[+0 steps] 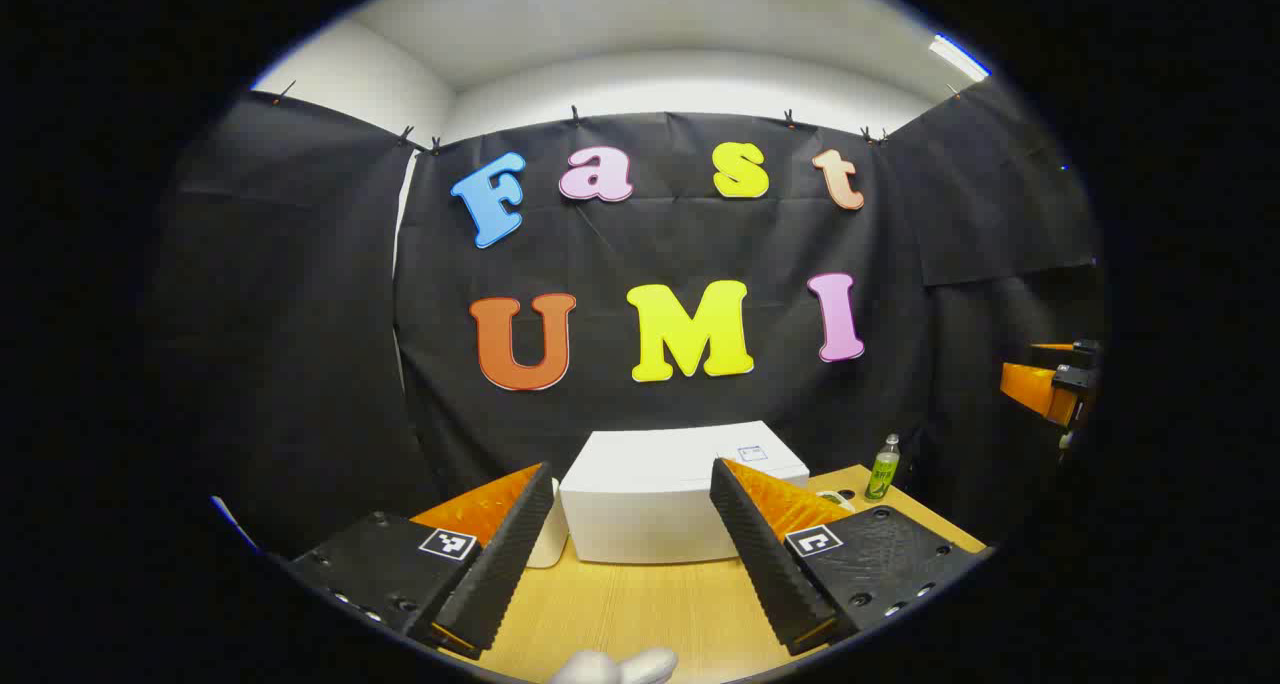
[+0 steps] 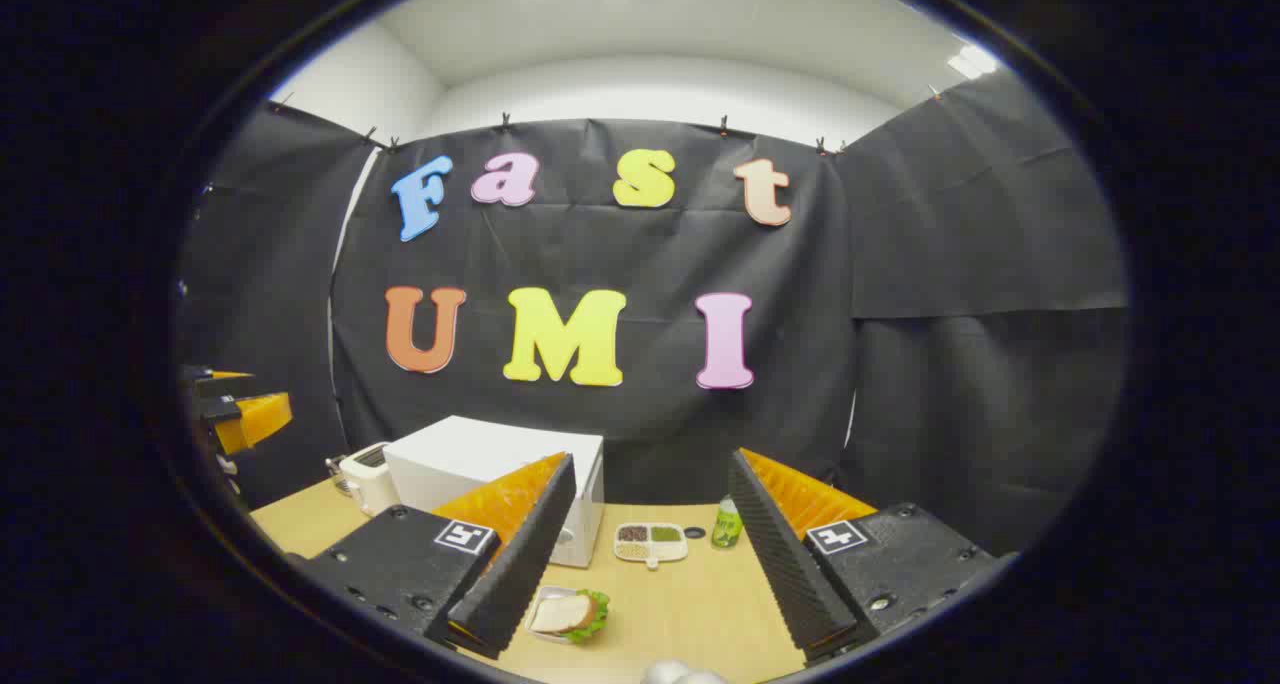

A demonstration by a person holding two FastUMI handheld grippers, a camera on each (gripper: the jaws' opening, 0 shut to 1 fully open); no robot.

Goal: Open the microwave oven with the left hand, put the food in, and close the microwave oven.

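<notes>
The white microwave (image 1: 650,504) stands on the wooden table (image 1: 640,604) with its door closed, straight ahead of my left gripper (image 1: 630,466), which is held open and empty some way in front of it. In the right gripper view the microwave (image 2: 480,469) sits to the left. A sandwich with lettuce on a small white dish (image 2: 568,614) lies on the table in front of it, by the left finger of my right gripper (image 2: 650,456). That gripper is open, empty and above the table. Each gripper also appears at the edge of the other's view, right gripper (image 1: 1060,384) and left gripper (image 2: 235,404).
A white toaster (image 2: 368,479) stands left of the microwave. A divided tray of small foods (image 2: 650,542), a small dark disc (image 2: 695,532) and a green bottle (image 2: 727,522) sit right of it; the bottle (image 1: 883,467) is near the table's far right corner. Black cloth walls surround the table.
</notes>
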